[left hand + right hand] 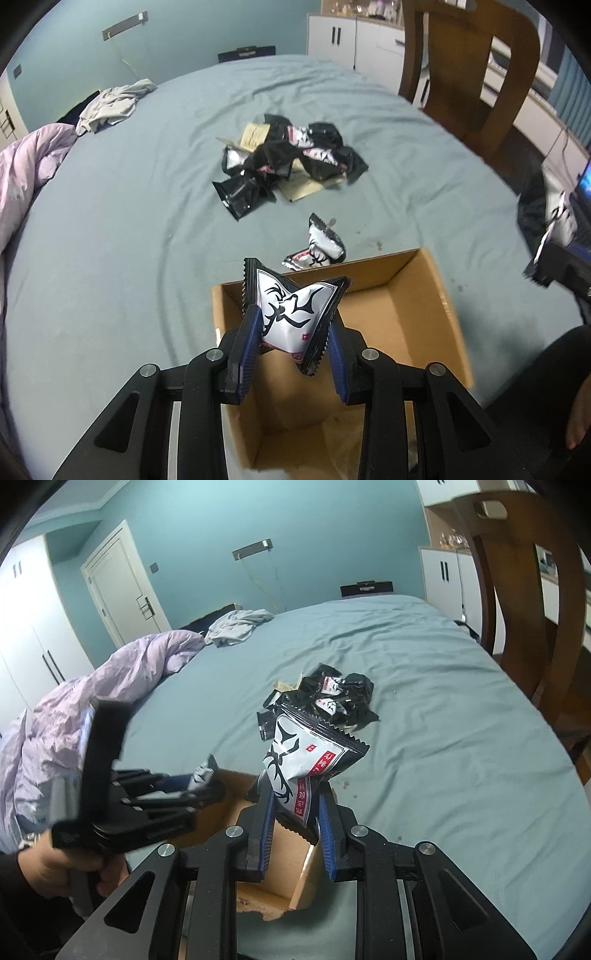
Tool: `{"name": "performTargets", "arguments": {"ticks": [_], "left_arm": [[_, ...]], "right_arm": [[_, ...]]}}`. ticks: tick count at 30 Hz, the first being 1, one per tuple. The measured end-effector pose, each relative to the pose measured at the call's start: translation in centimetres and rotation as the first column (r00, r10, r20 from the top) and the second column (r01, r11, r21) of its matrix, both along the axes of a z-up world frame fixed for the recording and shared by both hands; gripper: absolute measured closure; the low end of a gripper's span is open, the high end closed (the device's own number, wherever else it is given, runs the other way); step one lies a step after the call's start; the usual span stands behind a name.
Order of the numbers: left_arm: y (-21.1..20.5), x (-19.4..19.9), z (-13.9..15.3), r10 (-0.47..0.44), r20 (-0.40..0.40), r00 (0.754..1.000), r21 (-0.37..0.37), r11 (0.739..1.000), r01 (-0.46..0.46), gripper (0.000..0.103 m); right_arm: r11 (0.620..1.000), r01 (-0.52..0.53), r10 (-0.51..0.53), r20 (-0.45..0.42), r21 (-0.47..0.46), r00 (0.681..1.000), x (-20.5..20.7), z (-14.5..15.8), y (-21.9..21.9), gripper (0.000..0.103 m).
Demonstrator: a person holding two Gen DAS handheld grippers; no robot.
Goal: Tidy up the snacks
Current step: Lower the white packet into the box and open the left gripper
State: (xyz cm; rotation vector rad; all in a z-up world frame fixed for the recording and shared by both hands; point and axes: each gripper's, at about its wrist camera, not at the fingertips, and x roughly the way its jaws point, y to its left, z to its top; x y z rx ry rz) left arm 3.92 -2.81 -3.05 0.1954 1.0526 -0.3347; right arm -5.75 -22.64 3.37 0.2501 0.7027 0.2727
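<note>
Two snack packets are pinched, one in the left gripper (pixel 291 332) and one in the right gripper (pixel 295 805), both above the open cardboard box (pixel 413 291) on the bed (pixel 129 221). Best to lower each packet past the box rim before releasing, one at a time, since the walls are close. More packets (pixel 288 158) lie piled beyond, with bare sheet around.

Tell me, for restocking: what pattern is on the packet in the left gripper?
White with a black antler-like design, black serrated edges; clearest in the left wrist view: packet, left gripper.
</note>
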Motion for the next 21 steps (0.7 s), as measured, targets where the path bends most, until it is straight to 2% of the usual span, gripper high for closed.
{"name": "performTargets", "arguments": {"ticks": [3, 6, 9, 16, 19, 21], "left_arm": [[-0.1, 0.8, -1.1, 0.012, -0.02, 1.0, 0.034, 0.999, -0.012, 0.07], [0.3, 1.7, -2.1, 0.041, -0.055, 0.998, 0.031, 0.999, -0.04, 0.07], [0.0, 2.0, -2.9, 0.052, -0.054, 0.997, 0.064, 0.997, -0.049, 0.07], [-0.6, 2.4, -4.1, 0.074, -0.07, 0.995, 0.07, 0.995, -0.069, 0.065], [-0.9, 2.2, -3.5, 0.043, -0.054, 0.998, 0.059, 0.997, -0.04, 0.054], [-1.1, 1.8, -2.8, 0.025, -0.032, 0.999, 0.049, 0.999, -0.023, 0.037]], "right_arm": [[1.0, 0.016, -0.016, -0.02, 0.01, 1.0, 0.3, -0.1, 0.3, 0.083], [1.0, 0.022, -0.022, -0.025, 0.011, 0.999, 0.5, -0.1, 0.4, 0.083], [1.0, 0.02, -0.02, -0.015, 0.012, 1.0, 0.1, 0.2, 0.7, 0.083], [1.0, 0.019, -0.019, -0.033, -0.01, 0.999, 0.4, -0.2, 1.1, 0.083], [0.999, 0.02, -0.021, -0.037, -0.025, 0.999, 0.5, -0.1, 1.4, 0.083], [0.999, 0.02, -0.022, -0.04, -0.037, 0.999, 0.7, 0.0, 1.7, 0.083]]}}
